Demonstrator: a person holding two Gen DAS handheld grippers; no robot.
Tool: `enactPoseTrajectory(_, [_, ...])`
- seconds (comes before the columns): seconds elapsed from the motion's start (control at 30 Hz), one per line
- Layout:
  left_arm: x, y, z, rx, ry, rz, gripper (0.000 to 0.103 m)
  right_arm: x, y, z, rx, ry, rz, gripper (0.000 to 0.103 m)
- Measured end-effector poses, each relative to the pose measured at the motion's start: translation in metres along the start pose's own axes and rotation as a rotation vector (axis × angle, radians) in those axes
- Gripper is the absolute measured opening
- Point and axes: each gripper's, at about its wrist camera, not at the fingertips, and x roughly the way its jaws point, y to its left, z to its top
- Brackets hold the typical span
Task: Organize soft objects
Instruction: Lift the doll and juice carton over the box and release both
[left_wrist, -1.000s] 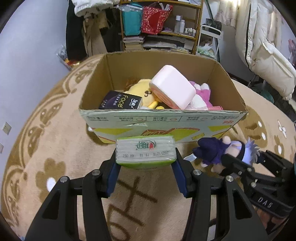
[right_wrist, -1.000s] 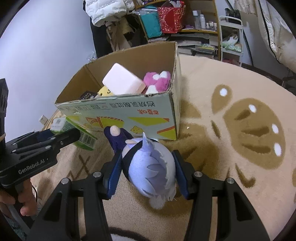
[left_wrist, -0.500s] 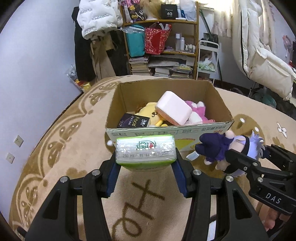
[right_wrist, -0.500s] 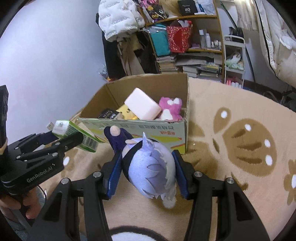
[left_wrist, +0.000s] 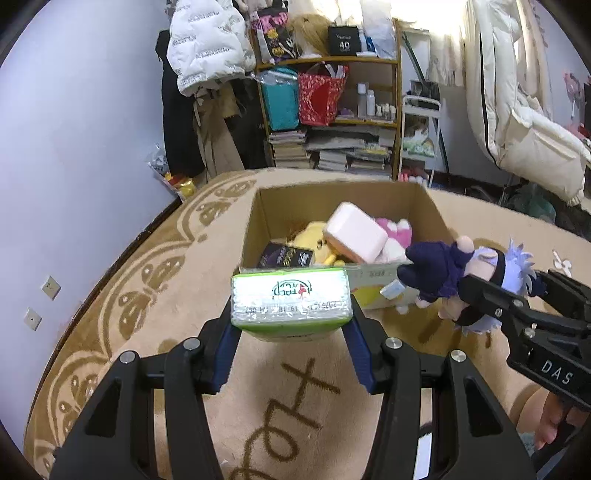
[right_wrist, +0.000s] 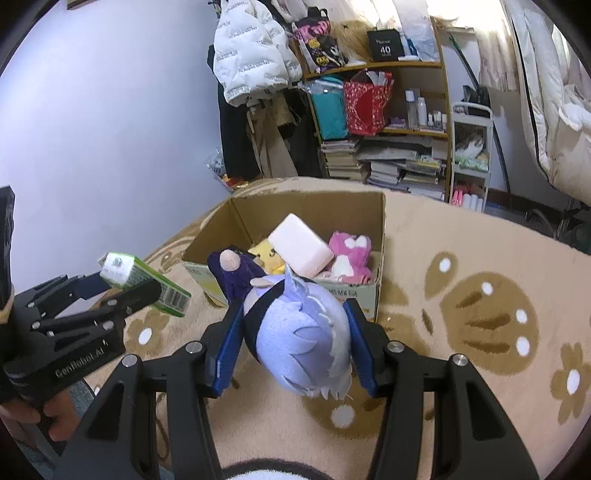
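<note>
Both grippers are riding higher than a second ago, so the cardboard box (left_wrist: 343, 206) is showing more of its inside and the shelf behind it is coming into view.

I am clamping the green tissue pack (left_wrist: 290, 298) between the blue pads of my left gripper (left_wrist: 291, 332), holding it in the air just in front of the box's near wall. I am squeezing the purple-haired plush doll (right_wrist: 299, 343) by its head in my right gripper (right_wrist: 295, 345), its dark body pointing toward the box's near edge. Inside the box a pink block (right_wrist: 300, 245) is lying tilted on a yellow plush (left_wrist: 314, 236), with a pink plush (right_wrist: 349, 254) at the right wall and a dark pack (left_wrist: 286, 254) at the near left corner. The box is sitting on the tan patterned rug (right_wrist: 480, 288).
</note>
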Motion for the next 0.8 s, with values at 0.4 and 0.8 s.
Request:
enactPoseTrajectory(0.4, [-0.023, 0.019, 0.027, -0.047, -0.079, 0.012, 0.051, -0.007, 0.004, 0.022, -0.031, -0.064, -0.002, 0.056])
enactPoseTrajectory(0.8, [-0.021, 0.034, 0.051, -0.063, -0.131, 0.042, 0.052, 0.013, -0.003, 0.038, -0.019, -0.044, -0.010, 0.056])
